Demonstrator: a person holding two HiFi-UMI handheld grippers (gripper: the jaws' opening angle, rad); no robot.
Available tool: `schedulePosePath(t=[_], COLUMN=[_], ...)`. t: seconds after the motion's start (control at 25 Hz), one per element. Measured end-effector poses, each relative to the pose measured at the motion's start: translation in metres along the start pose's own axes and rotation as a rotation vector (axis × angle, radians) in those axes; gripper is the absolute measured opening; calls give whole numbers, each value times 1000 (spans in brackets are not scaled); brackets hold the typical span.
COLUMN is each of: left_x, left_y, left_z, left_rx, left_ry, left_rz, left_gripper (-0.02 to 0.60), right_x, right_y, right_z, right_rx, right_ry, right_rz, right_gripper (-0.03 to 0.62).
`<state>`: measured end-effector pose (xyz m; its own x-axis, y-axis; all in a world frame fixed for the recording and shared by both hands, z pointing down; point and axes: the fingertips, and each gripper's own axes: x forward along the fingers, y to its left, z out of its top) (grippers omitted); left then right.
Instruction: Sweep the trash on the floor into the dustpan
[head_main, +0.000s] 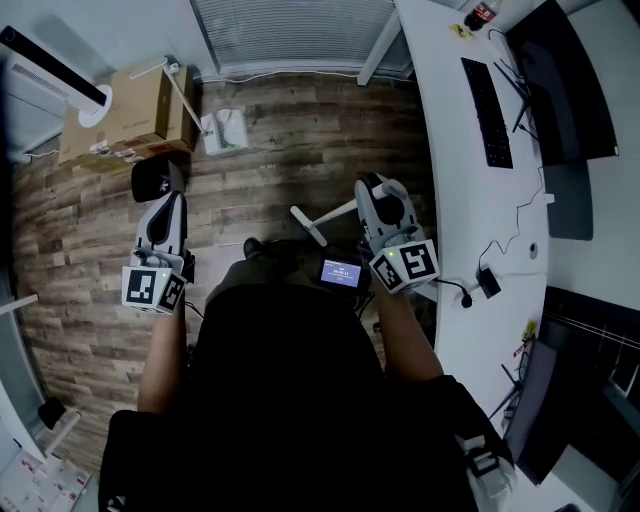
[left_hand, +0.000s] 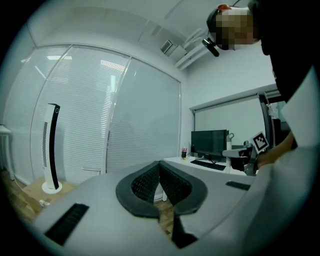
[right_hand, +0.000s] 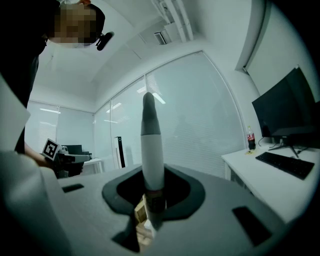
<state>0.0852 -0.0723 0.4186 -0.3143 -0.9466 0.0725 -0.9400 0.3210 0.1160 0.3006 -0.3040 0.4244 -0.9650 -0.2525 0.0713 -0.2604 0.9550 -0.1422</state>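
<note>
Right gripper: jaws clamped on the broom handle. In its own view the handle stands upright across the jaws. Its long axis runs vertically, a grey rounded end on top, a white shaft below it, and a dark section where the pads press. The broom head is not in view. From the head view the handle shows as a white rod just left of this gripper, foreshortened toward the camera.

Left gripper: jaws together, nothing between the mesh pads. It is held level, well apart from the right gripper, with the person's body between them.

Surroundings, relative to the grippers:
- Wood floor lies ahead of both, reaching to a glass wall with blinds.
- Ahead and left of the left gripper are a tower fan and a cardboard box with a thin white pole leaning on it.
- Just beside the box's right end is a white-and-green item on the floor. I cannot tell what it is.
- A long white desk runs close along the right of the right gripper, carrying a keyboard and a monitor. Its leg stands ahead by the glass wall.
- No trash can be made out on the floor at this resolution.
</note>
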Motion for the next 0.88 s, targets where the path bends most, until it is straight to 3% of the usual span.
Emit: schedulePosePath(t=[0.88], left_x=[-8], left_y=[-4], left_z=[-8], left_rx=[-28], left_ry=[21], left_rz=[26], left_gripper=[-6], right_x=[4], right_y=[-10], right_z=[2], right_rx=[8], right_ry=[-7], right_rz=[-21], right_gripper=[80])
